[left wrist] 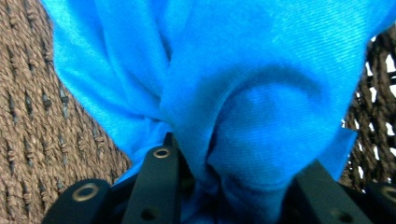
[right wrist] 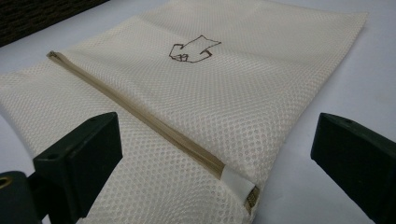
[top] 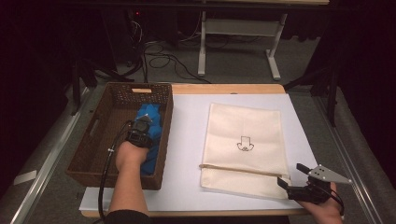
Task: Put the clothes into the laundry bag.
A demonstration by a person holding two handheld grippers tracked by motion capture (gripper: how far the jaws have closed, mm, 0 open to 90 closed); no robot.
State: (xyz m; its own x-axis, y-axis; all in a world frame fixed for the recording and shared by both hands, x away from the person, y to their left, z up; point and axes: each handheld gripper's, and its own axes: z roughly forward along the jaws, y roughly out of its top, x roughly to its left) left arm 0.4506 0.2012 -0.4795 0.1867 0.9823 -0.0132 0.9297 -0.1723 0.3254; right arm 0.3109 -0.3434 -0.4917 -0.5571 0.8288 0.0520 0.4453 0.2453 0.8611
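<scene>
- Your left gripper (top: 142,122) is clamped on the blue cloth (left wrist: 243,93), inside the wicker basket (top: 93,135).
- Your right gripper (top: 293,176) stands wide apart at the near right corner of the mesh bag (top: 245,140), which lies just right of the basket.

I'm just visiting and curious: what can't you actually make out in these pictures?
- High view: the left hand-held gripper has its jaws buried in the blue cloth.
- Left gripper view: the basket floor is covered by cloth.
- Right gripper view: the mesh bag is cut off by the edges; its contents are unreadable.
- The right hand-held gripper stands open.
</scene>
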